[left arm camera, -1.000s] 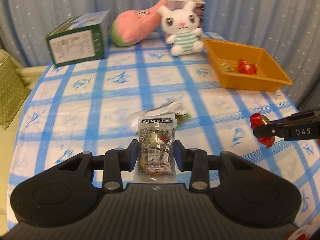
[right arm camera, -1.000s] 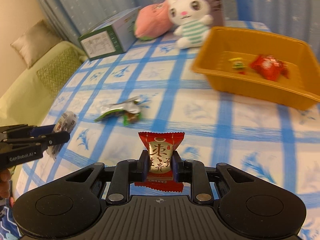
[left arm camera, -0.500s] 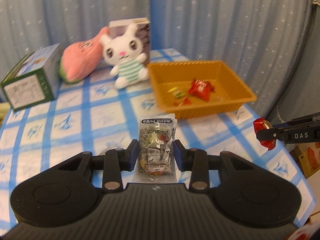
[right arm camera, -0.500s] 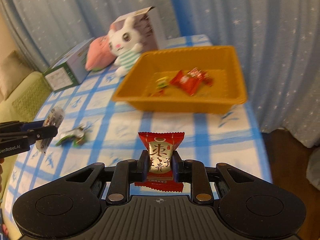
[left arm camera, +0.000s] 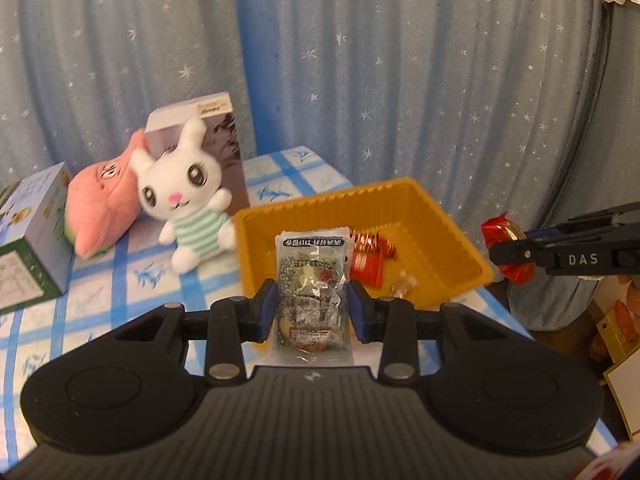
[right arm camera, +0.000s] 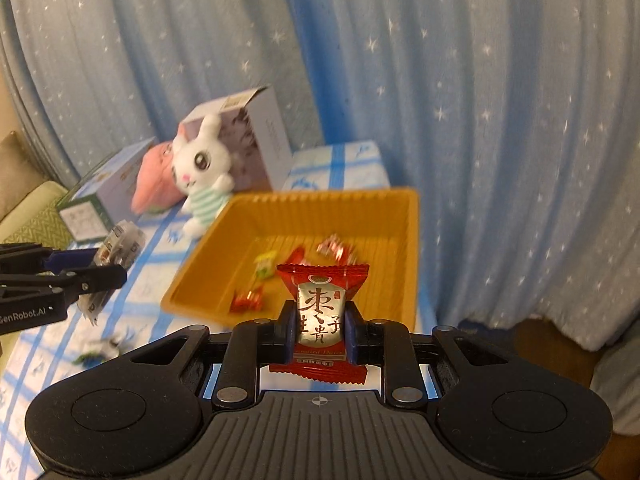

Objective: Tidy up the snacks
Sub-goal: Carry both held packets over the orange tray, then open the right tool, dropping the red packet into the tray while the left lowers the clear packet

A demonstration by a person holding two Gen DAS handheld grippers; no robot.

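Snacks are light, crinkly, slippery packets, best pinched mid-body: left claw (left arm camera: 312, 312) clamps the clear packet (left arm camera: 312, 292), right claw (right arm camera: 319, 334) the red candy (right arm camera: 320, 316), both near the orange tray (right arm camera: 200, 280).

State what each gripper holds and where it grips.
Left gripper pinches the clear snack packet by its side edges, mid-height. Right gripper pinches the red candy packet across its middle.

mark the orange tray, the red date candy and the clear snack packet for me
orange tray (right arm camera: 208, 276), right wrist view, left wall.
red date candy (right arm camera: 320, 308), right wrist view, silver label.
clear snack packet (left arm camera: 310, 292), left wrist view, middle of wrapper.
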